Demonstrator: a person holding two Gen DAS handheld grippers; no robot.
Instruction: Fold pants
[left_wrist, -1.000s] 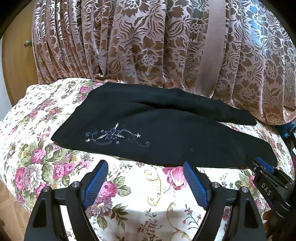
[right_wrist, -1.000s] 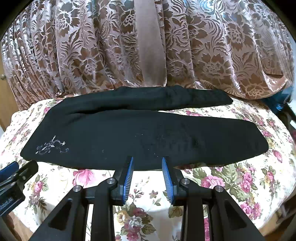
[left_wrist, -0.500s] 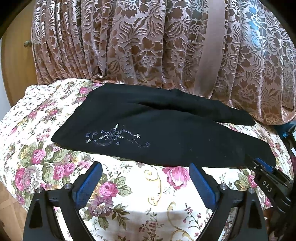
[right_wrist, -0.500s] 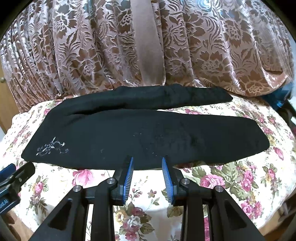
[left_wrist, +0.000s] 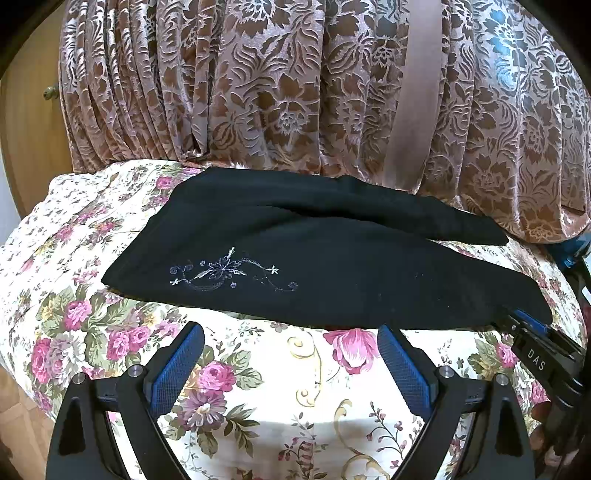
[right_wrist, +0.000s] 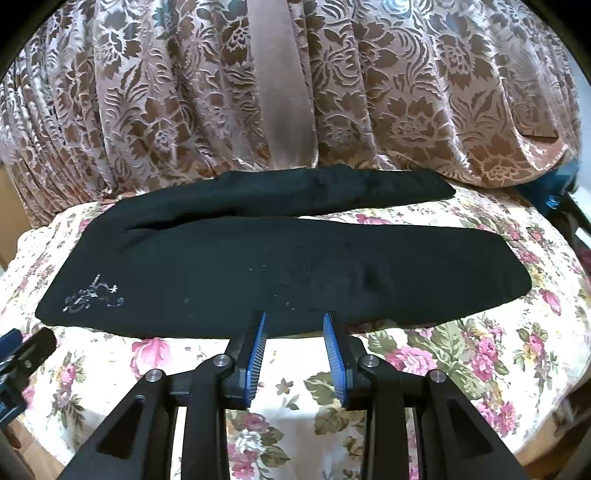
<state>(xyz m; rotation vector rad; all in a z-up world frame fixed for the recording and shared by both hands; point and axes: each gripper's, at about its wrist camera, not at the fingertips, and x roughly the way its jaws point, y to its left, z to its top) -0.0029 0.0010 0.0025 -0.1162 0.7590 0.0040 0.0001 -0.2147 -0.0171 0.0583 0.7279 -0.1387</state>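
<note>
On right claw (left_wrist: 532, 332), letters "DAS" readable.

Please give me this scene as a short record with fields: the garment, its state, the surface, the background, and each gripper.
garment: black pants with pale embroidery
state: flat, legs apart, not yet folded
surface: floral cloth
background: brown patterned curtain
left gripper: open wide, its jaws have just been opening, nothing between them, just short of the near edge of the pants
right gripper: open, narrower gap, nothing held, tips at the near edge of the pants
</note>
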